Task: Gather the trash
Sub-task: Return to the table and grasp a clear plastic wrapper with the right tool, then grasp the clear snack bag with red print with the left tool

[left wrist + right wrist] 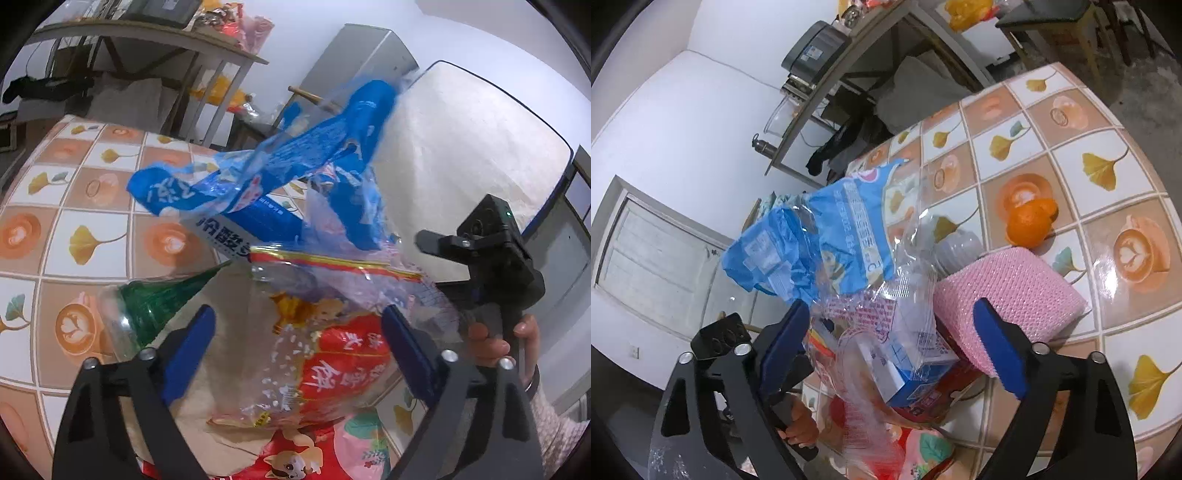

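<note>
**Wrappers heaped between open tongs**

Tiled with ginkgo leaves and coffee cups, the worktop (1108, 184) carries a heap of trash. Left tongs (299, 354) stand wide around a red snack bag (332, 369), not gripping it. A blue wrapper (295, 162) hangs above the heap. Right tongs (897, 339) stand wide over a small blue carton (912, 380), beside a pink sponge (1008, 291) and an orange (1030, 221).

Both views are evenly lit by soft indoor light, with white walls rendered bright. Glare is seen on the glossy table (1108, 280) and on the clear plastic bag (916, 266). Strong fisheye bending and black vignetting are shown at the edges. The blue wrapper (295, 162) is slightly motion-blurred.
</note>
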A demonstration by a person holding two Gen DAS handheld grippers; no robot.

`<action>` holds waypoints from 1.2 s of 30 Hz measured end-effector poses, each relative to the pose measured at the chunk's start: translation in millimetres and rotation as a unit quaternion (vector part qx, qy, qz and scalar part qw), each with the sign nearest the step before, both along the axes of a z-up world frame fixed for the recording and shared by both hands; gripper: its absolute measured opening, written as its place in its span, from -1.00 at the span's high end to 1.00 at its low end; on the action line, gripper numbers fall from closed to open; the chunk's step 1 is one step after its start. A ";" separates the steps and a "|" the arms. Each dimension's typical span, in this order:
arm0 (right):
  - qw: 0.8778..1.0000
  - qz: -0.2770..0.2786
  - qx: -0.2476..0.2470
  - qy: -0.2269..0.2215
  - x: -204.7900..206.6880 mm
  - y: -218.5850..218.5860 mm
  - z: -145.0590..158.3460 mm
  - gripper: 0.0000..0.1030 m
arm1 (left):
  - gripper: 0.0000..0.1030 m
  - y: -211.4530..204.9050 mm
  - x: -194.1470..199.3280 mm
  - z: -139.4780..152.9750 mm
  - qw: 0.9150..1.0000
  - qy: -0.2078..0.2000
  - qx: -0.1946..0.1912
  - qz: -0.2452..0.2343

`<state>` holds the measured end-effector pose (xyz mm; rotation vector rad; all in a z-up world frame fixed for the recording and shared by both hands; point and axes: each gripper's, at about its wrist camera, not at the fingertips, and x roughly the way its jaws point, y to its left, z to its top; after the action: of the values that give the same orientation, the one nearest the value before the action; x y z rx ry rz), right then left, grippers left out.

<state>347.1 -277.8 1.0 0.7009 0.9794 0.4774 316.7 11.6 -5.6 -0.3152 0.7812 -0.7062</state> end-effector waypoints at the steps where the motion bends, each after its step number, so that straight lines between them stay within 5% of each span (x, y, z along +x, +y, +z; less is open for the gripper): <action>1: 1.000 0.001 0.000 0.001 0.3 0.5 -1.1 -0.52 | -0.58 -1.1 -1.4 1.1 1.000 -0.004 0.002 -0.003; 10: 1.000 0.007 -0.022 0.004 -4.1 4.9 -2.9 0.01 | 0.01 -15.0 -13.2 4.3 0.998 -0.019 0.063 0.000; 21: 0.999 -0.012 -0.050 -0.011 -16.5 1.7 6.1 0.46 | 0.79 -7.2 -15.4 1.3 0.998 -0.010 0.058 0.000; 36: 0.996 -0.044 -0.014 -0.072 -35.7 -13.3 37.1 0.85 | 0.98 2.1 -47.8 43.8 0.998 -0.064 0.018 -0.003</action>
<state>311.4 -291.1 38.1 0.6714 0.8155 0.4302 268.9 13.8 38.2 -0.2329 0.6721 -0.7096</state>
